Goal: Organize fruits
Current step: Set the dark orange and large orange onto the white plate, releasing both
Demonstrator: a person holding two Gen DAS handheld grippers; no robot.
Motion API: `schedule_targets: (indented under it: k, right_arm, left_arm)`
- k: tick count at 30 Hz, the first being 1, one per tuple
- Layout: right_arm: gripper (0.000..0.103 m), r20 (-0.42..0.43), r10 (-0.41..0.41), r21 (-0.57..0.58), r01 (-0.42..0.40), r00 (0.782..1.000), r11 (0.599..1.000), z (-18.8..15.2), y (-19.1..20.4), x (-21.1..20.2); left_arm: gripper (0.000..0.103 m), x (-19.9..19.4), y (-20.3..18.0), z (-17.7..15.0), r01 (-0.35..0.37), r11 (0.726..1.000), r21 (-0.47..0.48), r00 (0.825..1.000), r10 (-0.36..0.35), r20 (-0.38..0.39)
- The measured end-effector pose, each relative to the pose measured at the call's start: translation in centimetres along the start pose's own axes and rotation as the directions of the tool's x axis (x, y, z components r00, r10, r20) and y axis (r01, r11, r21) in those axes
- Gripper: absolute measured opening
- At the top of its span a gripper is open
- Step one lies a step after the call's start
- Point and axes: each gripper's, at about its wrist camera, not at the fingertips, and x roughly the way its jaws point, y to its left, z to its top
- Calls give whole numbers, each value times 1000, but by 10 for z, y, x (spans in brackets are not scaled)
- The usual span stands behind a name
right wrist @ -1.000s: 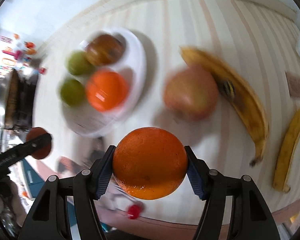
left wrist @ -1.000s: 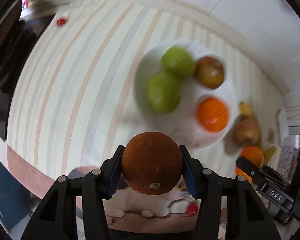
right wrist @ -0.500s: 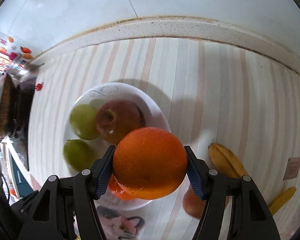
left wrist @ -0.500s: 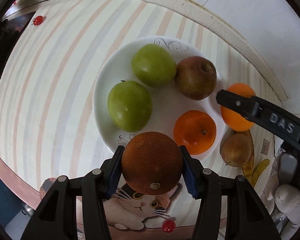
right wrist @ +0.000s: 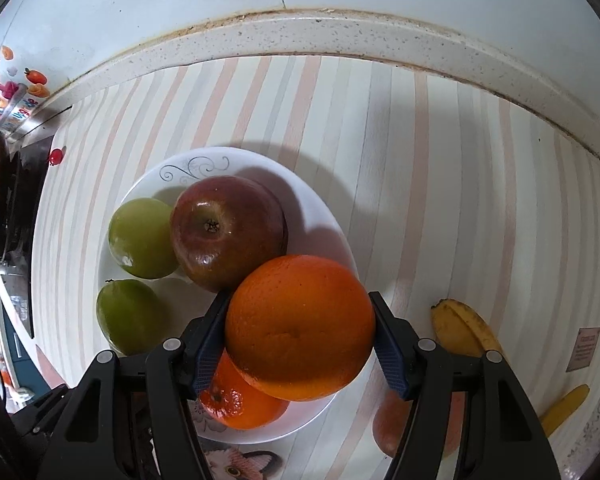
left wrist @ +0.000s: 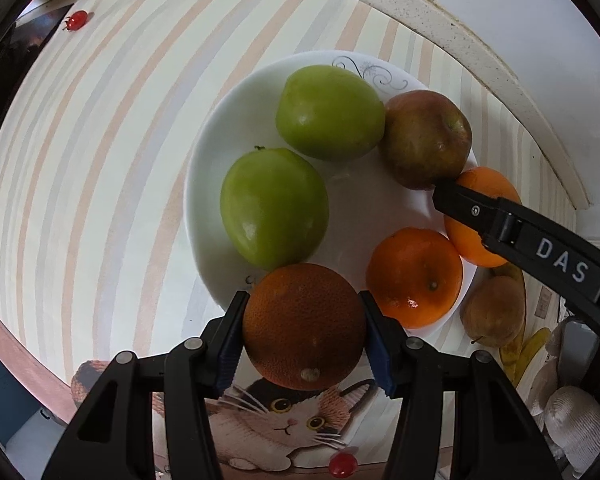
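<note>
A white plate point(left wrist: 364, 208) point(right wrist: 320, 208) holds two green apples point(left wrist: 276, 208) point(right wrist: 140, 232), a red apple point(left wrist: 424, 136) point(right wrist: 224, 228) and a small orange point(left wrist: 414, 276) point(right wrist: 240, 400). My left gripper point(left wrist: 302, 332) is shut on a dark brownish orange point(left wrist: 302, 324) over the plate's near rim. My right gripper point(right wrist: 300, 336) is shut on a bright orange point(right wrist: 300, 324) point(left wrist: 476, 200), held above the plate's right side beside the red apple. One right finger point(left wrist: 500, 216) crosses the left wrist view.
A striped mat point(left wrist: 100, 160) covers the counter, with a cat picture point(left wrist: 280, 420) at its near edge. Off the plate to the right lie a pear point(left wrist: 494, 312), a reddish fruit point(right wrist: 388, 428) and bananas point(right wrist: 468, 332). A backsplash ledge point(right wrist: 340, 36) runs behind.
Both grippers have moved in over the plate with their oranges. The plate looks nearer and larger. The right gripper's orange now hangs above the plate's right side.
</note>
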Motion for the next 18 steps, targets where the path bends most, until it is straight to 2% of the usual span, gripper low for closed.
schedule_targets:
  k: [6,8,10,11,12,14,18]
  right_arm:
    - [70,-34,42,11,-41,999,999,2,-8,2]
    - [77,-39,56,12,-55,998,998,2,-9,-1]
    - [84,-33,64,9,-64,997,998,2,-10,-6]
    - [85,-31,67,6,-67,997,998,2,-10,-9]
    - [88,-31,74,3,-74,997,997,2,-10,-12]
    - [91,-30,83,4,-83,996,997,2,-11,-18]
    - [95,2,64,-11,-64,998,998,-1,-15,-39]
  left_arm:
    - [51,7,-4,3,7,1000,-7,1000,-7,-29]
    - [53,9,-7,5,9,1000,-13,999,-9,-36]
    - [57,6,-8,5,27,999,-21,999,-28,-30]
    - [63,3,-9,5,40,999,-23,999,-41,-23]
    - [75,-1,-10,4,47,999,-23,999,-47,-15]
    - [86,-9,-11,4,56,998,-19,998,-56,-3]
    - [86,-27,-14,3,40,999,-7,999,-40,37]
